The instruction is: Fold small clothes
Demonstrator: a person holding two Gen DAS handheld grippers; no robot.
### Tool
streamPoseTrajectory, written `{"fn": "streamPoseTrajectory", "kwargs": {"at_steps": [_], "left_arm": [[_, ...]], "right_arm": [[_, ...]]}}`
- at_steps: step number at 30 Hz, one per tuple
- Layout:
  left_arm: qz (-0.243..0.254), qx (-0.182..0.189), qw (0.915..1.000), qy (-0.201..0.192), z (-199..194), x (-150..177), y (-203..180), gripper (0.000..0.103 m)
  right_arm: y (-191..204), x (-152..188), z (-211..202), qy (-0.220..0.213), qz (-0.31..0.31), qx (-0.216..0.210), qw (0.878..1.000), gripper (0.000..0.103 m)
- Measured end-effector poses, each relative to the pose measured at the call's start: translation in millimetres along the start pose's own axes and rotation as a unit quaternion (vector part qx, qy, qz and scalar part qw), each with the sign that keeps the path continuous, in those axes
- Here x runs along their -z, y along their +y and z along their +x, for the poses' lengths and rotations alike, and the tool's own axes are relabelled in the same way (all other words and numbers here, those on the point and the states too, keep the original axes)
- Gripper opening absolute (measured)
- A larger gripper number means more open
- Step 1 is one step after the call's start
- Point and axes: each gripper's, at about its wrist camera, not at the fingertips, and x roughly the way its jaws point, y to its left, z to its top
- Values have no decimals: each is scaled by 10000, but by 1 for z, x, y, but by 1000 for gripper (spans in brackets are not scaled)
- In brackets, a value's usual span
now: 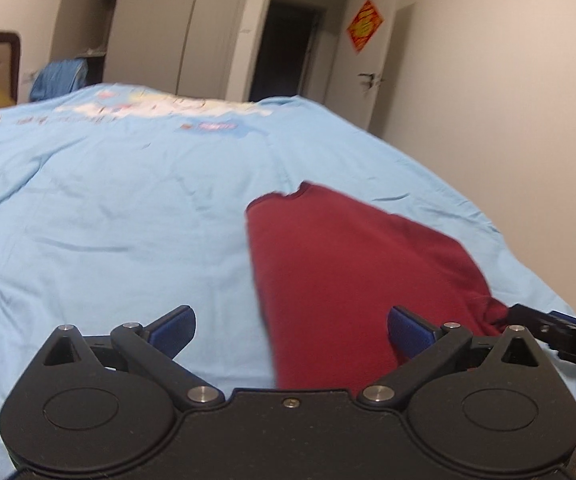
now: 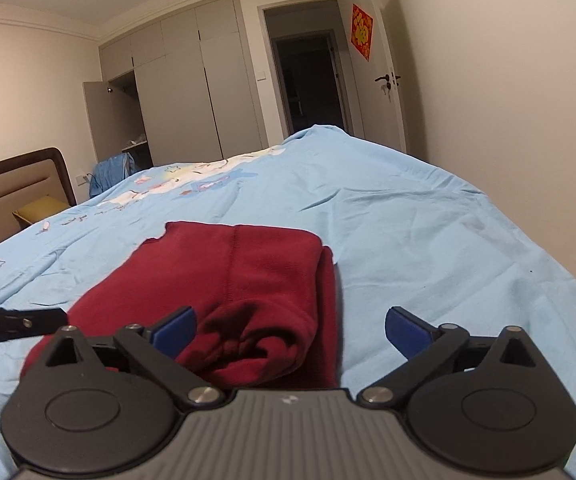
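One dark red garment (image 2: 248, 288) is lying on the light blue bedspread (image 2: 408, 220), folded into a rough rectangle with a stitched seam running down its top layer and a bunched, rolled end nearest your right gripper (image 2: 290, 330). No label or writing is showing on the cloth itself.

You are holding that right gripper low over the near end of the garment with its two blue-padded fingers (image 2: 174, 330) spread wide; the left pad is sitting over the red fabric, the right over bare bedspread, and nothing is pinched between them. Your left gripper (image 1: 290, 330) is also standing spread and empty, hovering just beside the garment's left edge, which in its view is running up from the bottom centre (image 1: 348, 272). Each camera is catching the other tool's black tip at the frame edge, close to the cloth.

The bedspread is carrying a band of cartoon prints (image 2: 192, 184) with small stars; any lettering there is too blurred to read. Further out, one red diamond-shaped paper (image 2: 362, 32) with a gold Chinese character is hanging on the open door, beside a grey wardrobe (image 2: 184, 84) and a padded headboard (image 2: 20, 184).
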Motion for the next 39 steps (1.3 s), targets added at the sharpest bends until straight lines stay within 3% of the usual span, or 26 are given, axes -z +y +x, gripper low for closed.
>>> {"fn": "streamPoseTrajectory", "kwargs": {"at_steps": [5,11,21,29,33,39], "left_arm": [[-381,66,9988,293,3,9,15,102],[-485,115,9978,428,5,13,18,102],[-537,187,9969,544,10,20,18,102],[-584,191,9967,534,9,21,20,102],[-581,182,9968,524,8,22,19,102],[-580,184,9968,527,8,22,19,102]], "right_arm": [[15,5,-1,12,-101,-73,9999,103],[16,20,11,238,-327,799,9960,103],[9,48,-3,134,-234,892,9957,103],[5,45,-20,-195,92,769,9968,103],[-2,34,-18,-313,198,1020,9941,103],[-14,29,10,274,266,1396,9895,103]]}}
